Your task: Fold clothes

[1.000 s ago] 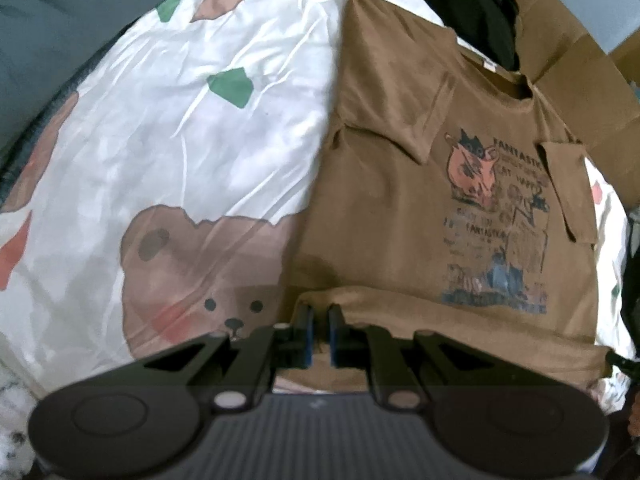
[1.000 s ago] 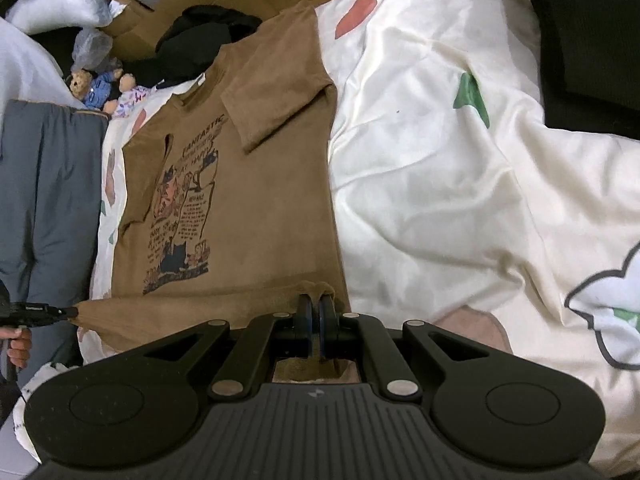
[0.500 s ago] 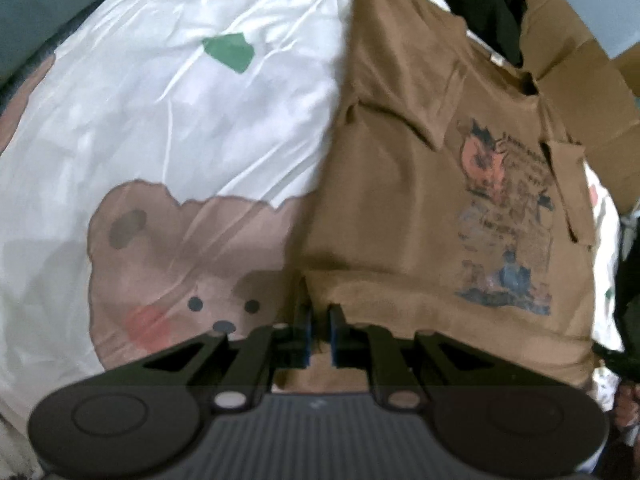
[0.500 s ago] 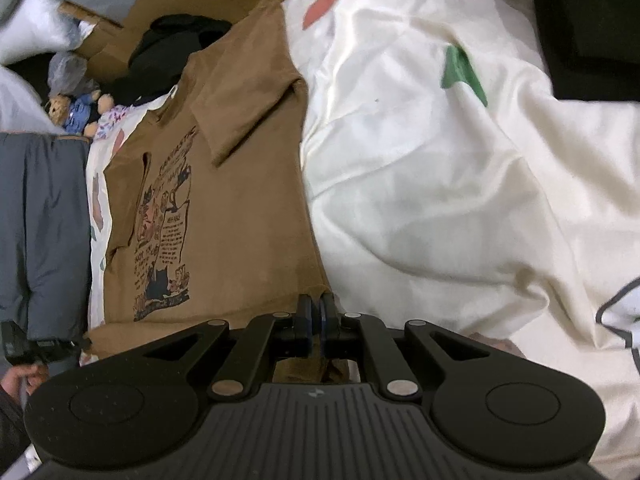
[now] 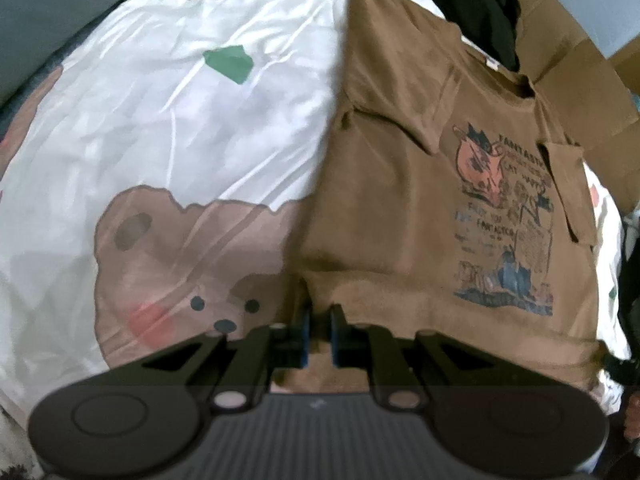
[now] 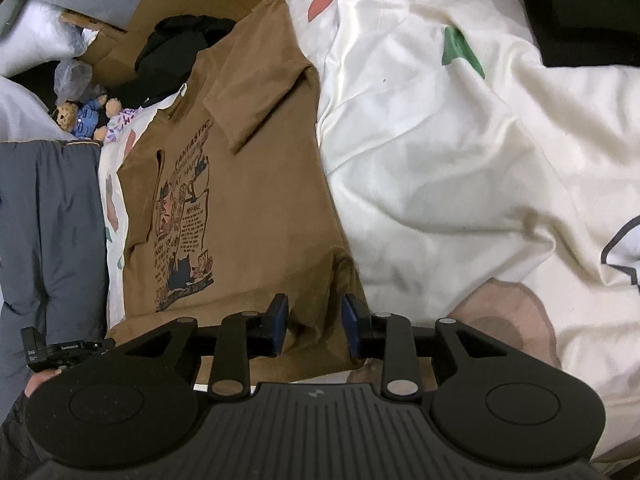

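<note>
Shirt: your brown T-shirt (image 5: 384, 208) lies flat on the white bear-print duvet (image 5: 192, 120), both sleeves folded in over the chest print, collar at 1 o'clock in the left wrist view and the bottom hem doubled up toward you.
Left gripper: your left gripper (image 5: 319, 334) is clenched on the hem corner at 6 o'clock — brown cloth sits in the narrow gap between its blue pads.
Right gripper: your right gripper (image 6: 314, 326) is letting go; its jaws are opening, the blue pads (image 6: 279, 326) stand clear on either side of the hem corner, and the cloth lies loose between them.
Other hand: in the right wrist view your left-hand tool and fingers (image 6: 40, 378) show at 8 o'clock, at the hem's far corner.
Surroundings: a grey garment (image 6: 48, 232) lies at 9 o'clock, a small teddy bear (image 6: 82, 116) at 10 o'clock — black clothing (image 6: 180, 44) and cardboard beyond the collar.
</note>
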